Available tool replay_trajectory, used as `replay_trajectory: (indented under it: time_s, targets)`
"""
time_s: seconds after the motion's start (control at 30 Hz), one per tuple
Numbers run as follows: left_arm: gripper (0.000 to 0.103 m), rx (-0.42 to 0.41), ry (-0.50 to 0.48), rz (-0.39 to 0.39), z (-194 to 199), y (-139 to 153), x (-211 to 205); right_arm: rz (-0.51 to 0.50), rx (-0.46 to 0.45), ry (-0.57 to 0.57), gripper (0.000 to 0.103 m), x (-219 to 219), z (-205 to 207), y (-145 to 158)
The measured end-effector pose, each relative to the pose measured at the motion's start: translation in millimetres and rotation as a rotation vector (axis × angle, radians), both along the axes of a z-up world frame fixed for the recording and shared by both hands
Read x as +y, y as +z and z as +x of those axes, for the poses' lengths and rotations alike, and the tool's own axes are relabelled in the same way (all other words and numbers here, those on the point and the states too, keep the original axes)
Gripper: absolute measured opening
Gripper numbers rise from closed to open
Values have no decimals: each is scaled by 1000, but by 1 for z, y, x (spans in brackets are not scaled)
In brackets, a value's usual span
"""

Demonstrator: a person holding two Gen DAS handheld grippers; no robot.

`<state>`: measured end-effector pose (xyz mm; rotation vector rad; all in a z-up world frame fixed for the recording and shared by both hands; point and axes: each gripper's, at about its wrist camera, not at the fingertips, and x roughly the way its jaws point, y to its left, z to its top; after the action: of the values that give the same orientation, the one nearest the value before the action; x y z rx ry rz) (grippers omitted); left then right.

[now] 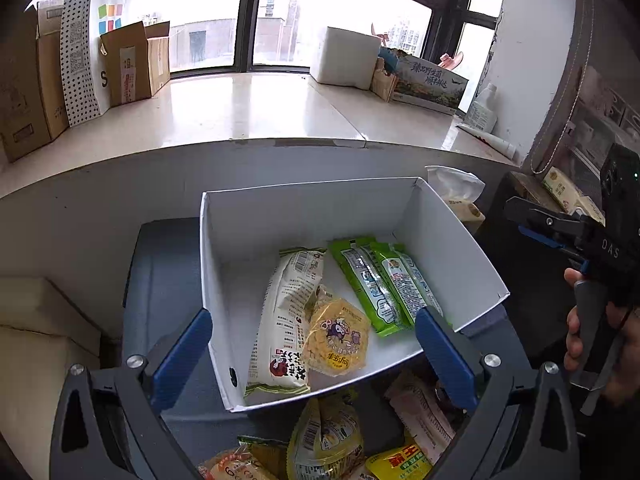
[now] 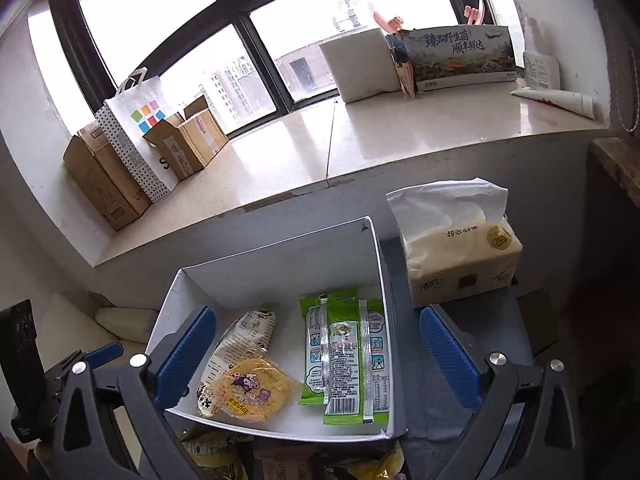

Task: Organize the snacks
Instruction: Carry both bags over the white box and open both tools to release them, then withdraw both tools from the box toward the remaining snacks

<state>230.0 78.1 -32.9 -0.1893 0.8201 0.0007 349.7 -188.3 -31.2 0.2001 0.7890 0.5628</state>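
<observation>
A white box (image 1: 460, 240) (image 2: 280, 256) stands on a grey surface and holds a long white snack pack (image 1: 286, 312) (image 2: 244, 332), a round yellow snack (image 1: 336, 338) (image 2: 254, 388) lying on it, and two green packs (image 1: 384, 284) (image 2: 348, 356). My left gripper (image 1: 316, 356) is open and empty, just above the box's near edge. My right gripper (image 2: 316, 356) is open and empty over the box's near right corner; it also shows at the right of the left wrist view (image 1: 536, 220). Loose snack packs (image 1: 328, 440) (image 2: 216, 456) lie in front of the box.
A tissue pack (image 2: 460, 256) (image 1: 456, 192) stands right of the box. A marble window sill (image 1: 248, 112) (image 2: 360, 140) behind carries cardboard boxes (image 1: 136, 60) (image 2: 188, 140), a dotted paper bag (image 1: 92, 44), a white box (image 1: 344, 56) and a printed carton (image 2: 460, 56).
</observation>
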Motion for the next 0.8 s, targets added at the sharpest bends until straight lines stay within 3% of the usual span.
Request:
replay_trajectory:
  time_s: [0.2,0.33,0.57,0.8]
  targets:
    - [103,-68,-25,41,-64,15,-20,-24,-150,82,103,-16,-79,13]
    - [103,-65,-33,2,-111,8,-28,-74,-172,145,103,-21,-136,-1]
    - [103,-32,-8,-66,-185,-29,-34,-105,-81,209,103,-29,-196,-58]
    - [103,30,10,-101,-208,-62,-29,-76,94,298,103,-9,-191,-101]
